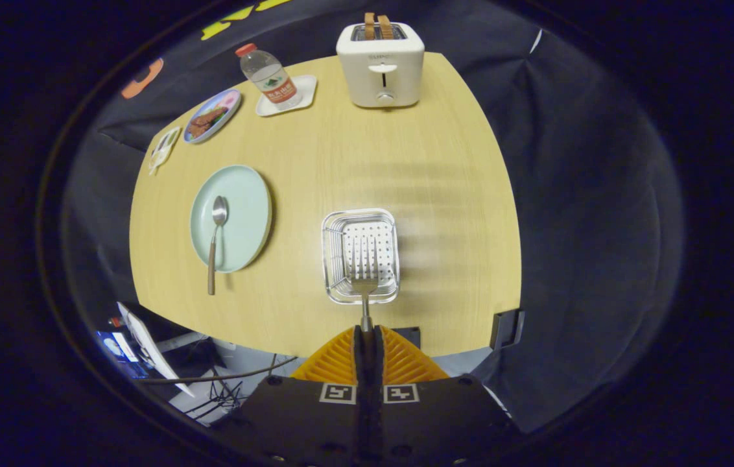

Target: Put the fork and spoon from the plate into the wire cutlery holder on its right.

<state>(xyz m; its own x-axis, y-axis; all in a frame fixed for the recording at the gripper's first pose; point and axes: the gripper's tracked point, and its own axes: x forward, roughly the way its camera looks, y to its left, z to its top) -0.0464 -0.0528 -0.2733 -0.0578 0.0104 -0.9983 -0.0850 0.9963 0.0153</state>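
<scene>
My gripper (366, 332) is shut on the handle of a metal fork (363, 275), held high above the table. The fork points forward, its tines over the wire cutlery holder (334, 228), a square metal basket with a perforated bottom, just ahead of the fingers. To the holder's left lies a round pale green plate (245, 204). A spoon (215, 240) rests on the plate, its bowl near the plate's middle and its handle sticking out over the near rim onto the wooden table (445, 194).
A white toaster (381, 65) with two slices of toast stands at the table's far edge. A water bottle (270, 78) on a white tray (305, 84), a small plate with food (213, 115) and a small white dish (165, 148) sit at the far left.
</scene>
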